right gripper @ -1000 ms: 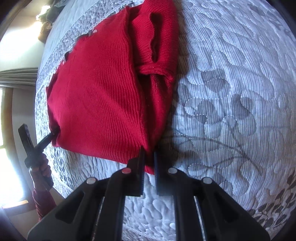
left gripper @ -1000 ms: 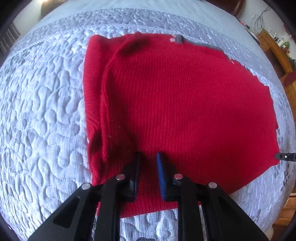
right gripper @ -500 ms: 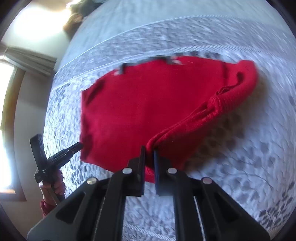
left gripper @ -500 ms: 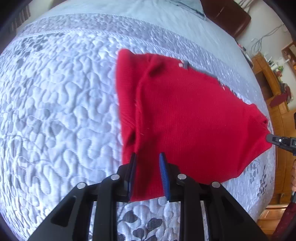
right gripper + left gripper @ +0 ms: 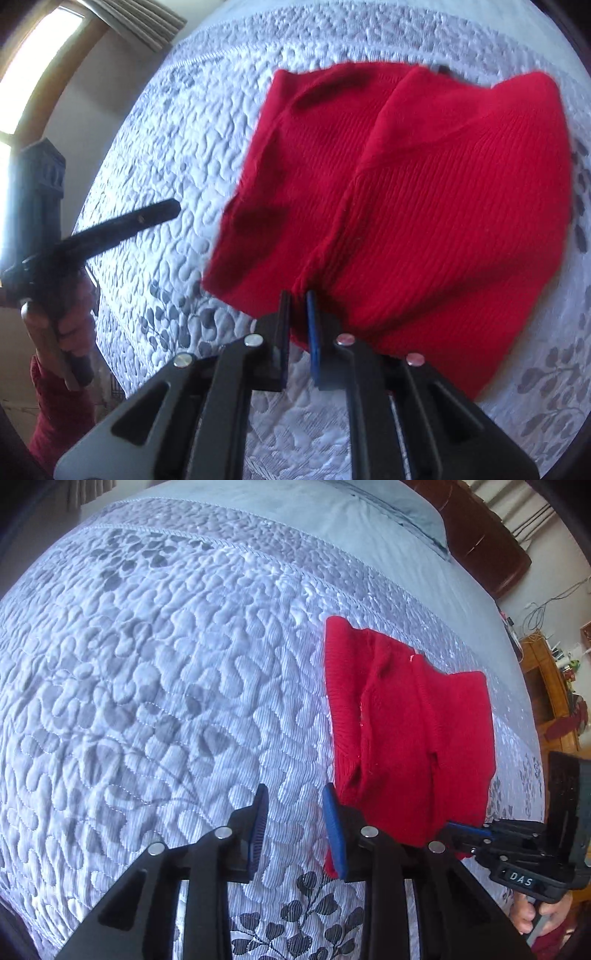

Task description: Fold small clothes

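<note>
Red ribbed knit garment [image 5: 413, 738] lay folded on the quilted grey-white bedspread [image 5: 155, 686], one half doubled over the other with a raised fold ridge running down its middle; in the left wrist view it sat right of centre, near the bed's front edge; left gripper [image 5: 295, 805] stood just left of the garment, jaws part open and just been widening, only bedspread between them, the blue pad [image 5: 334, 834] of one finger just beside the red hem; right gripper [image 5: 297, 306] was at the garment's near edge, jaws narrow and just easing apart, with the fold's red edge between the pads; whether they pressed on it I couldn't tell; hand [image 5: 70, 325] in a red sleeve [image 5: 55, 406] held the left tool's handle; wooden headboard [image 5: 480, 531] and shelving [image 5: 554, 686] beyond.
</note>
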Tool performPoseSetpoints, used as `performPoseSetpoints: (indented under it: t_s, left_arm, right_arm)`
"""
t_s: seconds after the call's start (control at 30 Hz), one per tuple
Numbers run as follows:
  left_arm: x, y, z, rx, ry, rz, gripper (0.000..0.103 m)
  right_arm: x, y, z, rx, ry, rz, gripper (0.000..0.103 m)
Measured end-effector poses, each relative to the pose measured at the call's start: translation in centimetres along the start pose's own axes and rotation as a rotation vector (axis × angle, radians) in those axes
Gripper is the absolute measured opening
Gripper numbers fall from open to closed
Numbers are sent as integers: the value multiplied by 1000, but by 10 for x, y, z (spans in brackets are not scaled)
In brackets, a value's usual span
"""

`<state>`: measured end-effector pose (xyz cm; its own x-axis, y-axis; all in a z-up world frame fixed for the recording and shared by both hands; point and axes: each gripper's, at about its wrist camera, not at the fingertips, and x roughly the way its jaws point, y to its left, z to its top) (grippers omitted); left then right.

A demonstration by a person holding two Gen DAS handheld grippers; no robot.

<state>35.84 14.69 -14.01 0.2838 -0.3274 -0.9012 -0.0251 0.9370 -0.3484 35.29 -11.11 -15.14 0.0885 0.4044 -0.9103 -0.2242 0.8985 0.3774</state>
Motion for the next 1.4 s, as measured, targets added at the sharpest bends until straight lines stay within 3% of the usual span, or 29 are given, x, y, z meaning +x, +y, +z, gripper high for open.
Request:
performPoseSetpoints:
  t_s: [0.03,0.07,0.1,0.17,0.3,0.47,0.6,0.73,0.93,1.2,1.4]
  left_arm:
    - [1,-1,-1,2,5,-6,31]
    - [4,-5,-1,6,11,-13,31]
    - [6,-10,-2,12,15,-20,31]
    - [11,-26,-2,36,23,-47,31]
    - [29,-65,7,84,58,-108,38]
    - [62,-106,32,74,107,-166,39]
    - [87,-128,45,70,133,-167,39]
    - [104,-136,49,85,161,-114,39]
    - [108,-137,49,53,171,-244,40]
    - [123,-145,48,76,182,-240,44]
    - [127,-145,52,37,178,-343,46]
  right_arm:
    - [8,-5,-3,20,36,54,12]
    - [9,-9,-5,32,46,83,20]
    - [7,-10,-8,33,42,100,29]
    - [-6,-16,-16,20,10,118,35]
    - [-44,-41,-35,36,-66,139,36]
    - [-77,-79,-55,75,-127,94,36]
    - [-83,-104,-67,117,-141,113,36]
    - [-80,-118,-74,136,-149,141,36]
    - [-73,-129,-77,150,-148,155,36]
    - [-70,-135,-81,158,-148,169,36]
    - [-72,-140,-82,165,-147,174,36]
